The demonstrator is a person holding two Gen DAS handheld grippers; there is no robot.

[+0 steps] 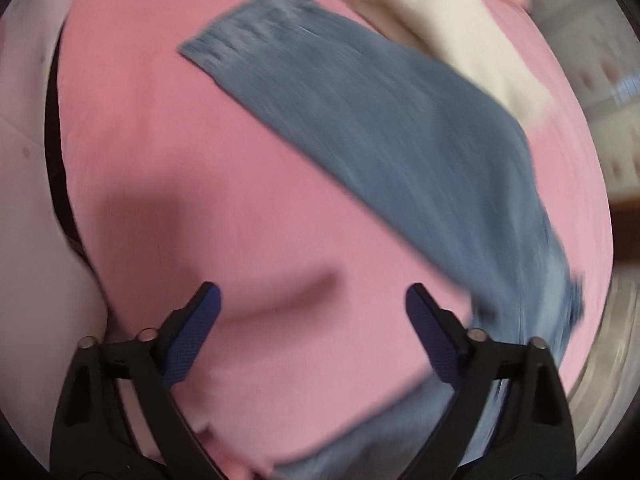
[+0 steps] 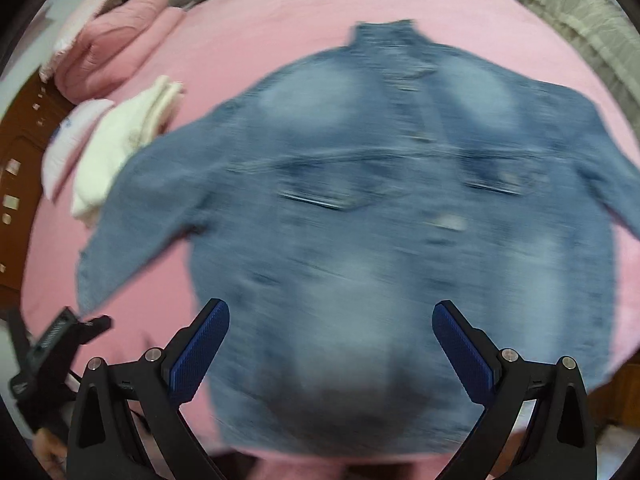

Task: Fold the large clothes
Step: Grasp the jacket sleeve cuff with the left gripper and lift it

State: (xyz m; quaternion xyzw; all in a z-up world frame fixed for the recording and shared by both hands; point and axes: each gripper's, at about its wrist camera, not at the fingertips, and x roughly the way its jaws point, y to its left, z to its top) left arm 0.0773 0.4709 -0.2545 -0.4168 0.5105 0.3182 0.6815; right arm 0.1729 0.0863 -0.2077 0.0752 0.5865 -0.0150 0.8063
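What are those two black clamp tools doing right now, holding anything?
Left tool: open, empty, above the pink bedsheet.
Right tool: open, empty, above the blue denim jacket.

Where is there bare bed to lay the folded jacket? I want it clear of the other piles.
Bare pink sheet lies beyond the denim jacket's collar, and a patch lies beside its sleeve, under the left claw. It is crowded by the other edge: folded white clothes touch the sleeve, with a pink quilt behind.
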